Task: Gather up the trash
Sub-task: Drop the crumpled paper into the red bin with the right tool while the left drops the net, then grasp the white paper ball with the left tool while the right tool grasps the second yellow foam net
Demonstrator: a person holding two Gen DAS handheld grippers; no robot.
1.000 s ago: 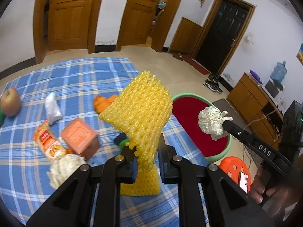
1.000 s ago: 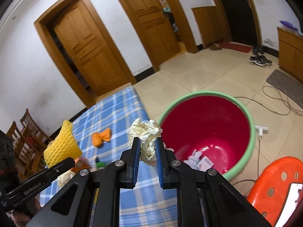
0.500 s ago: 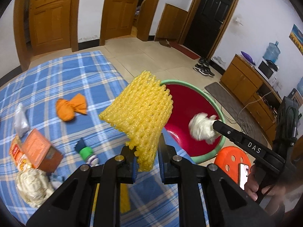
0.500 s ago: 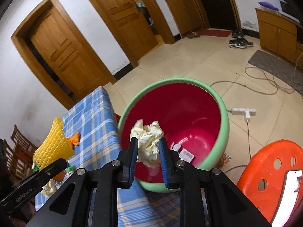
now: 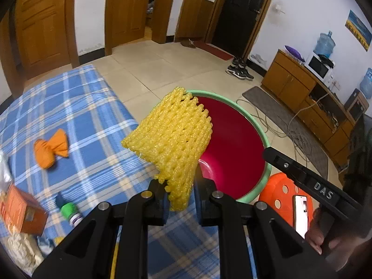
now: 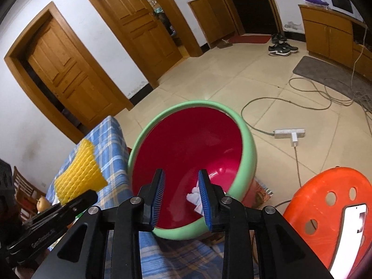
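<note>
My left gripper is shut on a yellow foam fruit net and holds it up near the rim of the red bin with a green rim. My right gripper is open and empty above the bin; white paper scraps lie at the bin's bottom. The net also shows in the right wrist view. On the blue plaid table lie an orange wrapper, an orange box, a green-capped item and a crumpled white wad.
An orange plastic stool with a phone on it stands right of the bin. Cables and a power strip lie on the tiled floor. A wooden cabinet lines the right wall. An apple sits on the table.
My right gripper opened over the bin and the crumpled paper ball it held is gone from its fingers. My left gripper carried the yellow net closer to the bin.
</note>
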